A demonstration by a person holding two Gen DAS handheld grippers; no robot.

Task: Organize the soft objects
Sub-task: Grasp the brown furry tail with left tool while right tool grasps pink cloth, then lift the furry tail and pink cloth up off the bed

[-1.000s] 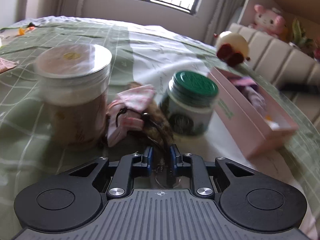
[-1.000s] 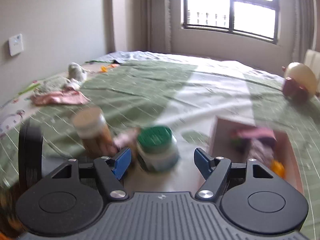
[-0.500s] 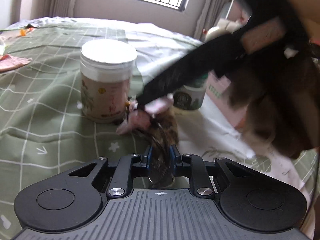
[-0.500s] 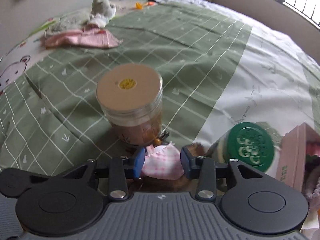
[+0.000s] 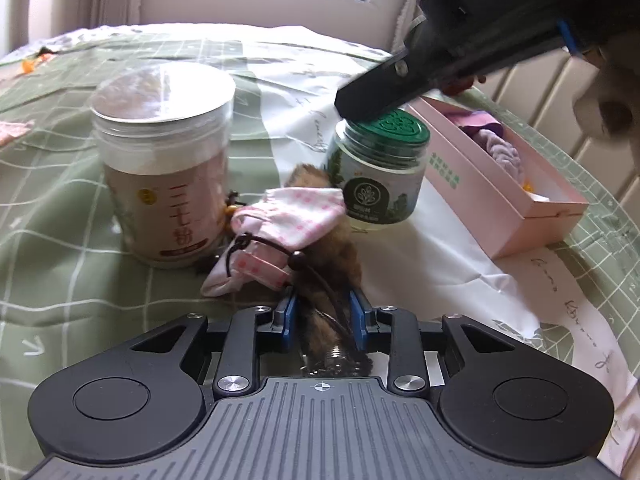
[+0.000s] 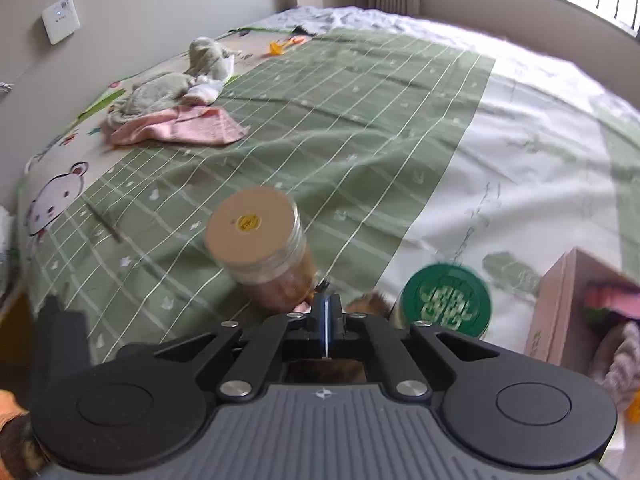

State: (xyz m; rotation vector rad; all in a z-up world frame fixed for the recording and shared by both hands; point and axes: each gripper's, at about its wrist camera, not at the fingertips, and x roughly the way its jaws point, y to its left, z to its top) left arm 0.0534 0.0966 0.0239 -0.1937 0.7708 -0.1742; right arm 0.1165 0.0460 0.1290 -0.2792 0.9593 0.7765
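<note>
Clamping on the brown furry toy (image 5: 320, 280), the left gripper (image 5: 322, 320) is pinching the toy's near end between its blue pads, as it was half a second ago. The toy is lying on the bed (image 5: 60, 280) between the tall jar (image 5: 164, 172) and the green-lidded jar (image 5: 380, 172), shaggy, with a dark cord and wooden bead across it. A pink checked cloth pouch (image 5: 288, 220) is sitting on top of the fur, soft and crumpled.

The right gripper (image 6: 327, 320) is now showing its pads pressed together, with only a thin pale line between them; half a second ago they were standing apart around the pouch. Whether anything is pinched between them is not visible. In the left view its black arm is crossing over the green lid rather than reaching down to the pouch.

The tall jar is clear plastic with a flat tan lid. The pink cardboard box (image 5: 500, 200) is lying open beside the green-lidded jar, holding purple and pink soft things. A pink towel (image 6: 180, 130) is lying crumpled far off.
</note>
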